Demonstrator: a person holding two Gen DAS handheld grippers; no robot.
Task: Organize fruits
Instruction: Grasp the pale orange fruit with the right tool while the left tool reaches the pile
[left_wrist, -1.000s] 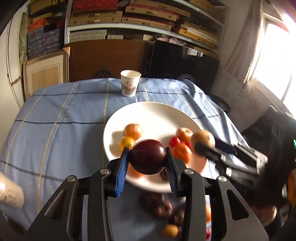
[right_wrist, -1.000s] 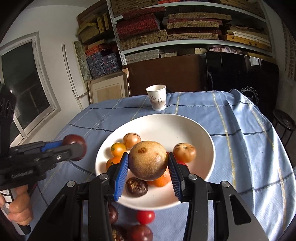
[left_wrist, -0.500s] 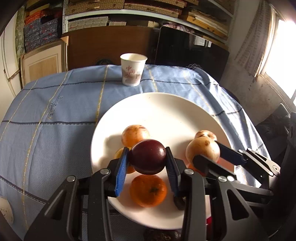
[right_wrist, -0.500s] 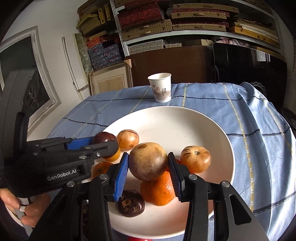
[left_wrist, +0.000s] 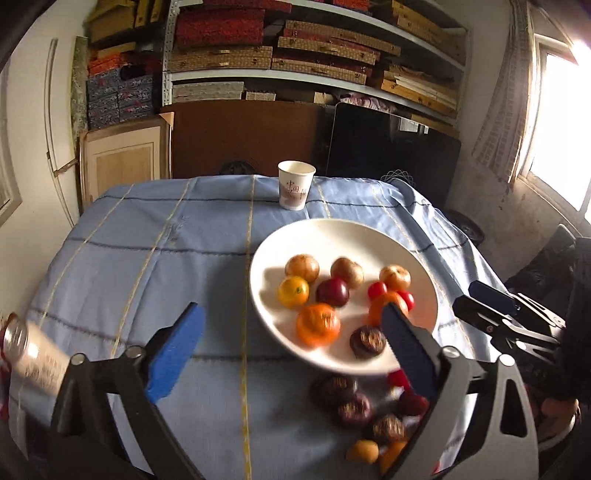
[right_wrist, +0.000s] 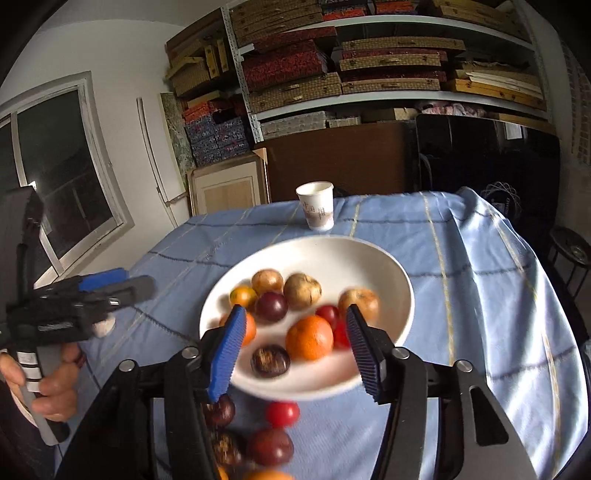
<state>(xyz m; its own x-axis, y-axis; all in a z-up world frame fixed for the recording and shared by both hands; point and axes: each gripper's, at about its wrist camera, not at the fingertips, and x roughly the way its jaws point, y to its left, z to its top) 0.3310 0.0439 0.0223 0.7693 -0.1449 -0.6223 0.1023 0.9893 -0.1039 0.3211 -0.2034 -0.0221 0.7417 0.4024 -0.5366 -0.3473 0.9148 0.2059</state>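
Spreading wide and gripping nothing, the left claw (left_wrist: 288, 354) hangs over the near part of the bench (left_wrist: 155, 266), its blue pads (left_wrist: 173, 350) framing bare blue cloth and the near rim of the white plate (left_wrist: 332, 236). The right claw (right_wrist: 295, 343) is likewise parted and empty, poised over the plate's near edge, with the left claw seen off at its 9 o'clock, gripped by a hand (right_wrist: 44, 384).

Nearest the wrist cameras, loose fruits (left_wrist: 369, 413) lie on the cloth at the plate's 6 o'clock: dark passion fruits, a cherry tomato (right_wrist: 282, 413) just beside the rim, and small orange ones, all blurred.

On the plate, a wrinkled dark passion fruit (left_wrist: 367, 341) sits at 6 o'clock, with a big orange (left_wrist: 317, 325) beside it. A dark red plum (left_wrist: 332, 291) rests near the middle, touching a tan passion fruit (left_wrist: 347, 272) at its 1 o'clock. A small yellow-orange citrus (left_wrist: 293, 291) lies at the plum's 9 o'clock, a brownish fruit (left_wrist: 302, 267) just beyond it. Red cherry tomatoes (left_wrist: 376, 290) and another brownish fruit (left_wrist: 394, 277) sit toward 3 o'clock.

Farther, at the plate's 12 o'clock, a paper cup (left_wrist: 296, 190) stands upright. Beyond the bench rise shelves (left_wrist: 295, 74) of stacked boxes.
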